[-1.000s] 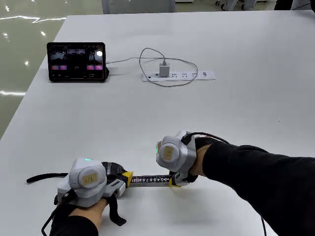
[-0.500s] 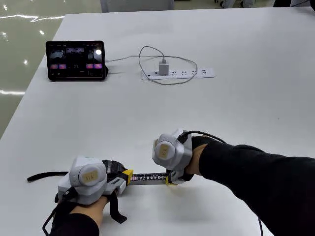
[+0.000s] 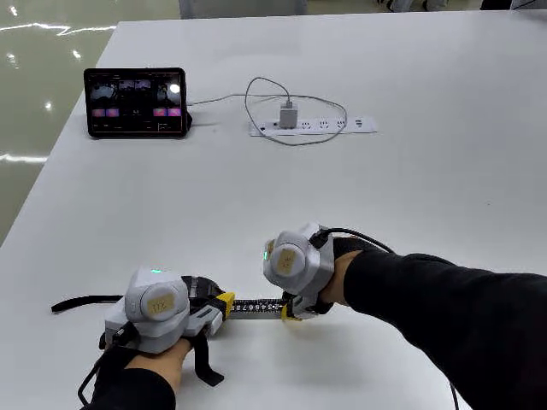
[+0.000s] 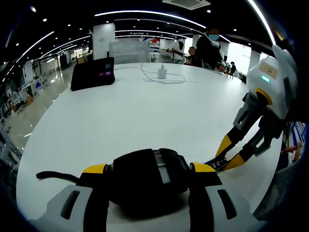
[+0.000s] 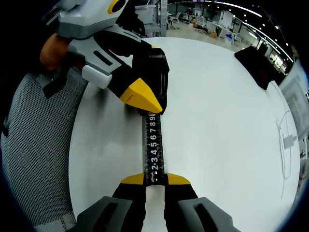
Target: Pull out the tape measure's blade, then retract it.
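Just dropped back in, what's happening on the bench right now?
A person is working a tape measure with two handheld claws on a white table. The left claw is clamped around its black case, which rests on the table. The right claw pinches the end of the blade. A short stretch lies drawn out between them, with marks up to about 9 showing. A tablet and a power strip sit at the far side.

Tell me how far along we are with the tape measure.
Done: blade pulled out. In hand: left gripper clamps the case, right gripper pinches the blade tip, markings up to 9 showing, shorter than a second ago, so retraction seems under way. Left: feeding the rest in.
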A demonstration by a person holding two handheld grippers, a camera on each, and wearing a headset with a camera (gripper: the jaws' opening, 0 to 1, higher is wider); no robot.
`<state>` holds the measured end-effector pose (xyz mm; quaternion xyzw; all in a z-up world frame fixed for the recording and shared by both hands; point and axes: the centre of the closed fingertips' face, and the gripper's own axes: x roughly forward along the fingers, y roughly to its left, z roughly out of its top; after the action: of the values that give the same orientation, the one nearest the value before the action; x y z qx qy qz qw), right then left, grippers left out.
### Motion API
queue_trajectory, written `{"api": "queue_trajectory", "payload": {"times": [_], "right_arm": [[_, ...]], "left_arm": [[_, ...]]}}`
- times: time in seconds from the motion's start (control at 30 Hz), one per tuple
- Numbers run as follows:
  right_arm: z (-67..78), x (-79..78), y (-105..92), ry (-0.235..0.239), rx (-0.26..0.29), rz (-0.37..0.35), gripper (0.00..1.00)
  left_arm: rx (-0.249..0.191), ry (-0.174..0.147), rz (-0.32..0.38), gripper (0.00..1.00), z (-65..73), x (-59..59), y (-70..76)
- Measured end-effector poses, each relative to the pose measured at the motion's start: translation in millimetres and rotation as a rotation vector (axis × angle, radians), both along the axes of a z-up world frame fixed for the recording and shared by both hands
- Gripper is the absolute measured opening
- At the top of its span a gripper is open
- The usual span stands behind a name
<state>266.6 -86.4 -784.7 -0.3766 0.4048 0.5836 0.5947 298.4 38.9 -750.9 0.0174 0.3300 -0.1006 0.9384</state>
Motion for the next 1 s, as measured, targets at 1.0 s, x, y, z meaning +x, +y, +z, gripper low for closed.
{"api": "queue_trajectory", "payload": {"times": [1.0], "right_arm": [[1.3,1.5,6.1,0.030,0.026,-0.004,0.10]], "left_arm": [[-0.015,0.004,-0.003,0.61,0.3,-0.4,-0.2]]}}
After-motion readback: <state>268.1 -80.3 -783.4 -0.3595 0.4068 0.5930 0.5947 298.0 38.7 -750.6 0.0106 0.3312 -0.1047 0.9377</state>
